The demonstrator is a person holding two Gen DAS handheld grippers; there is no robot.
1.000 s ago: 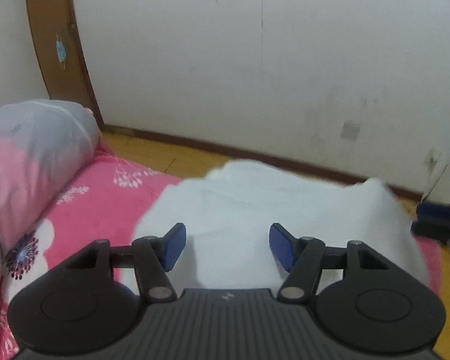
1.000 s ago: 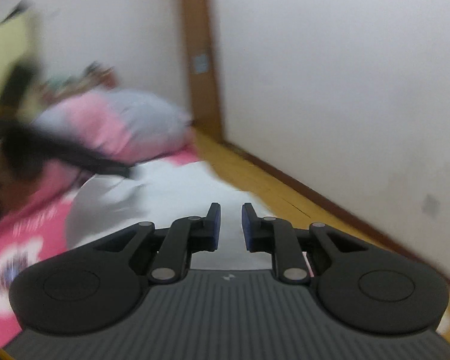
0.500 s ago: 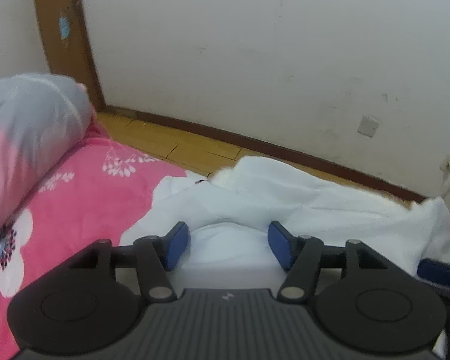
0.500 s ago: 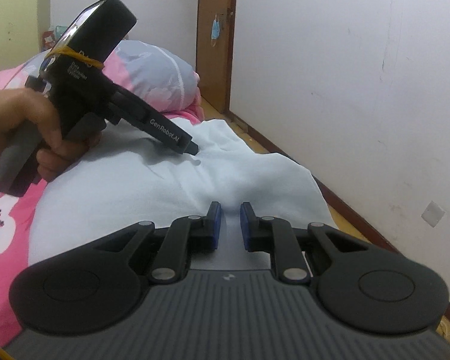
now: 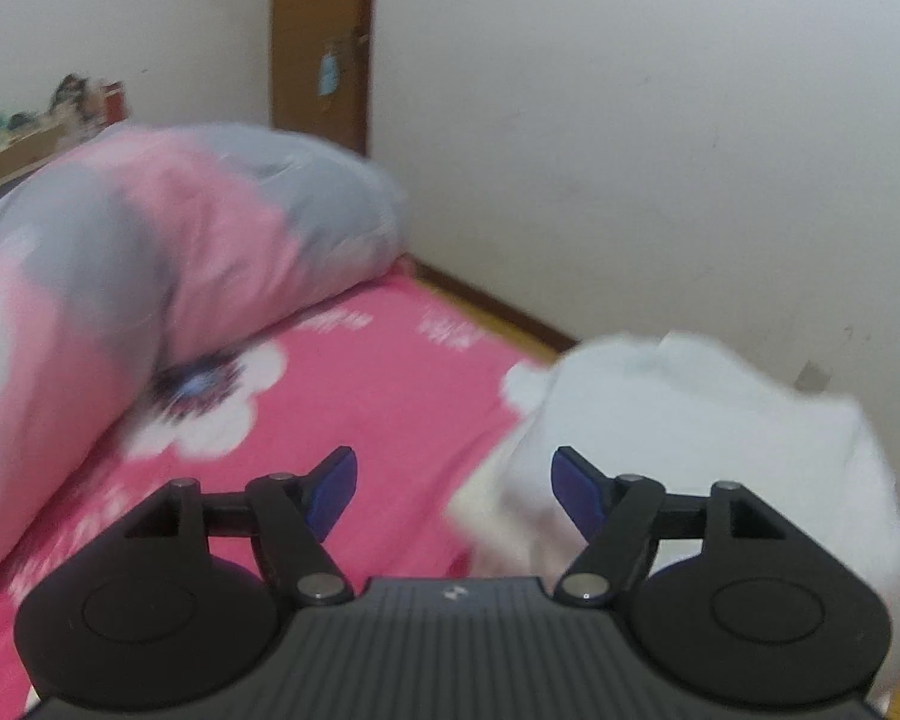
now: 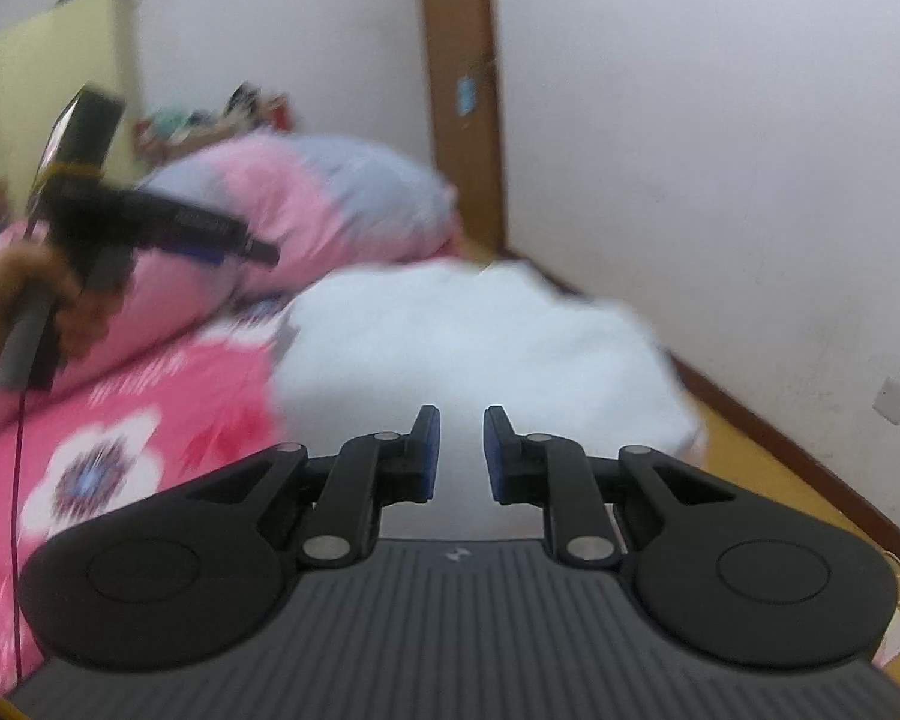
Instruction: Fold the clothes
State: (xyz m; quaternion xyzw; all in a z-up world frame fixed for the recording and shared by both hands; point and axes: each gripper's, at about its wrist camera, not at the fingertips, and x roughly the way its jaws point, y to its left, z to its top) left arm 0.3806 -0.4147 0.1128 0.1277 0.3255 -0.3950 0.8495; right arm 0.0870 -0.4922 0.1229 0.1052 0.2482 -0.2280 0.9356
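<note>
1. Bedding fills the lower part of both my views: a pink sheet (image 5: 390, 396) printed with white flowers covers the bed, and a rolled pink-and-grey quilt (image 5: 168, 264) lies along its far side.
2. White walls meet at a brown door frame (image 6: 462, 90); yellow wooden floor (image 6: 768, 480) runs beside the bed, with a dark skirting board at the wall's foot.
3. The white garment (image 6: 480, 348) lies bunched on the sheet at the bed's edge nearest the wall.
4. My left tool (image 5: 453, 489) hangs above the sheet with fingers spread wide, holding nothing; the garment sits just beside its right finger.
5. My right tool (image 6: 461, 453) has fingers parted by a narrow gap, over the garment; I cannot tell whether it touches the cloth.
6. Motion blur smears everything. The garment's type and folds are unreadable, and the clutter behind the quilt is indistinct.
</note>
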